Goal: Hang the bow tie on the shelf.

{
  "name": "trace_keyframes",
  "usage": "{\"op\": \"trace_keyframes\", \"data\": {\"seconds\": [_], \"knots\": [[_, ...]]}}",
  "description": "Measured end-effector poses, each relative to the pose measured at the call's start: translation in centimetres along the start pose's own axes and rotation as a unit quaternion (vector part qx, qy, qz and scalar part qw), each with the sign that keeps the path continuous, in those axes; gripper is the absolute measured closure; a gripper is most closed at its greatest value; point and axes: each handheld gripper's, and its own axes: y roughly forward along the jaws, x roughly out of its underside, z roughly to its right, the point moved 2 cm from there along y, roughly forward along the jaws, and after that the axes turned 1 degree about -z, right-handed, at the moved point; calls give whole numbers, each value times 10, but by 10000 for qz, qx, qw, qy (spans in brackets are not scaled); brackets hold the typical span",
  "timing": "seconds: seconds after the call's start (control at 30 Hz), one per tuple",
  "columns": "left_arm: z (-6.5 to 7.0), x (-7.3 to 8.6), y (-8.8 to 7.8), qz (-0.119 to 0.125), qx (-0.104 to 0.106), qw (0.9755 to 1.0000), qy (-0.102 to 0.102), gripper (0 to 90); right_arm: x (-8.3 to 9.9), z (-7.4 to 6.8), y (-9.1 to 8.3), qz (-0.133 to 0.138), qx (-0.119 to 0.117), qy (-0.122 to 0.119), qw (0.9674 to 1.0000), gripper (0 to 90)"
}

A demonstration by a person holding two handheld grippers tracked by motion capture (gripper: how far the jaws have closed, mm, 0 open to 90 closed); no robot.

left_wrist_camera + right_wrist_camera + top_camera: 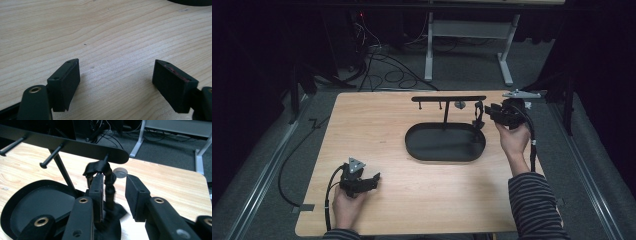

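The right gripper (pixel 113 192), jaws spread around what looks like a black strap (pixel 106 176) on the stand's peg, should close squarely before lifting, while the left gripper (pixel 116 85) rests spread over the table (pixel 100 30).

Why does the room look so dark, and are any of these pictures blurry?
High view: light falls on the table alone, surroundings nearly black. Left gripper view: wood grain sharp, soft shadows beside the left hand-held gripper. Right gripper view: the dark strap on the stand looks slightly smeared.

- I am holding the left gripper (pixel 116 82) low over the bare wooden tabletop (pixel 105 32), jaws standing wide apart.
- A dark tray edge (pixel 192 2) is peeking in at the view's top right.
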Motion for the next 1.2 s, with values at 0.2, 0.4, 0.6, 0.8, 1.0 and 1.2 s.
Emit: {"op": "trace_keyframes", "data": {"seconds": [0.2,0.4,0.6,0.8,1.0,1.2], "knots": [[0,0,0,0,5,10000,3,225,1,2,-13,109,-19,58,9999,657],[-1,0,0,0,39,10000,-23,229,3,5,-23,186,1,66,9998,629],[-1,0,0,-2,38,10000,-19,230,7,10,-31,241,-29,146,9996,601],[0,0,0,-5,31,10000,-12,229,12,13,-41,327,-72,209,9992,591],[0,0,0,-6,11,10000,0,230,17,16,-50,411,-106,292,9987,581],[0,0,0,0,7,10000,2,229,20,20,-59,511,-180,407,9977,570]]}}
